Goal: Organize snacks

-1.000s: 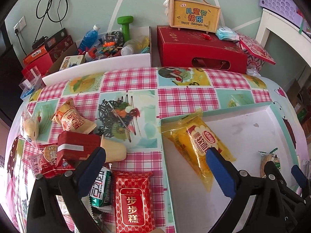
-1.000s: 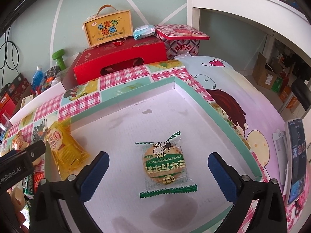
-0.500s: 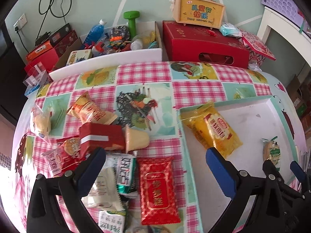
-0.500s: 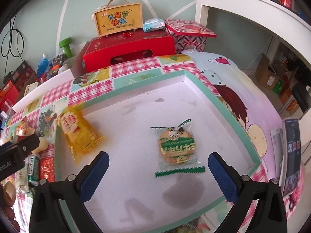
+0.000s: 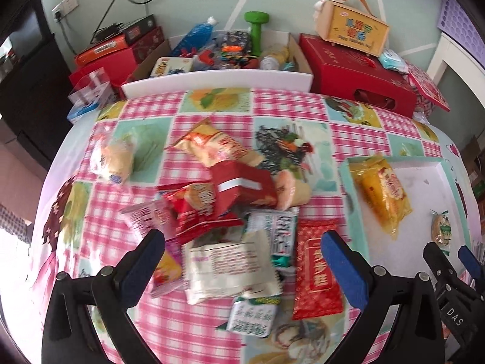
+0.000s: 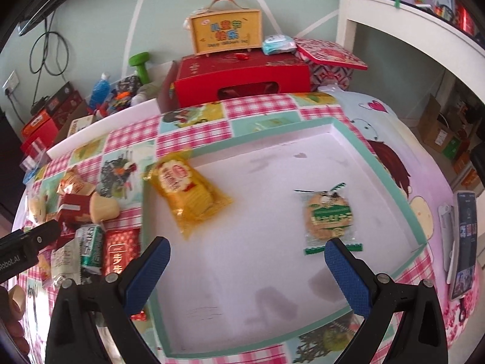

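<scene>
My left gripper (image 5: 242,261) is spread wide, holding nothing, hanging over the snack pile (image 5: 224,224) on the checked tablecloth (image 5: 288,106). Between its blue pads: white packet (image 5: 224,270), green-white packet (image 5: 280,236), red packets above. Long red packet (image 5: 316,268) lies just inside the right pad (image 5: 342,270). Small green packet (image 5: 253,315) sits nearest the camera. Left view is motion-blurred, labels unreadable.

My right gripper (image 6: 247,268) is also spread wide, empty, over the white tray (image 6: 391,179) with its teal rim. In the tray: yellow packet (image 6: 188,194) at the left edge, one end riding up on the rim; round cookie packet (image 6: 329,218) well apart from it, near my right pad (image 6: 348,276). Phone (image 6: 463,242) lies right of the tray. Red box (image 6: 242,79) sits behind the table.
</scene>
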Demonstrator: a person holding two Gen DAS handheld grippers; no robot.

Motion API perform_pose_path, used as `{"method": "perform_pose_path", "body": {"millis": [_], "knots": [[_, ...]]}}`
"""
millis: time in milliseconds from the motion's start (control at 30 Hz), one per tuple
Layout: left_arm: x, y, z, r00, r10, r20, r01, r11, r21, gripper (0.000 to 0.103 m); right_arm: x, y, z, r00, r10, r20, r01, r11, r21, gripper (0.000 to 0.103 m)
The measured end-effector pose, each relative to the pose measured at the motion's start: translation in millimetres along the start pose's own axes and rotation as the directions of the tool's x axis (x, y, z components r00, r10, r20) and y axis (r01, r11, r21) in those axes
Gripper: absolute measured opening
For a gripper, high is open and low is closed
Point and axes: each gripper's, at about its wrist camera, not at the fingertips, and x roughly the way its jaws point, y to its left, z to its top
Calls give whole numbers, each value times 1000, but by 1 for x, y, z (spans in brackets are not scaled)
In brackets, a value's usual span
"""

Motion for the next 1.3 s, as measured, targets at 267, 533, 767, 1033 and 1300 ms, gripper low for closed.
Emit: {"method": "perform_pose_path", "body": {"millis": [267, 533, 767, 1033, 1300], "knots": [[7, 58, -17, 999, 13, -42, -19, 991, -136, 102, -9, 59, -10, 995, 103, 11, -102, 989, -110, 103], [12, 78, -22, 996, -63, -58, 49, 977, -210, 102, 1, 107, -30, 983, 178, -45, -183, 960, -210, 86], [36, 87, -22, 990, -101, -101, 72, 962, -262, 102, 20, 119, -42, 973, 202, -111, -222, 951, -217, 67], [56, 97, -20, 990, -73, -119, 35, 954, -297, 86, 40, 122, -49, 971, 173, -162, -207, 954, -219, 59], [77, 114, -24, 986, -77, -150, 16, 928, -372, 56, 49, 124, -52, 971, 152, -183, -192, 955, -227, 56]]}}
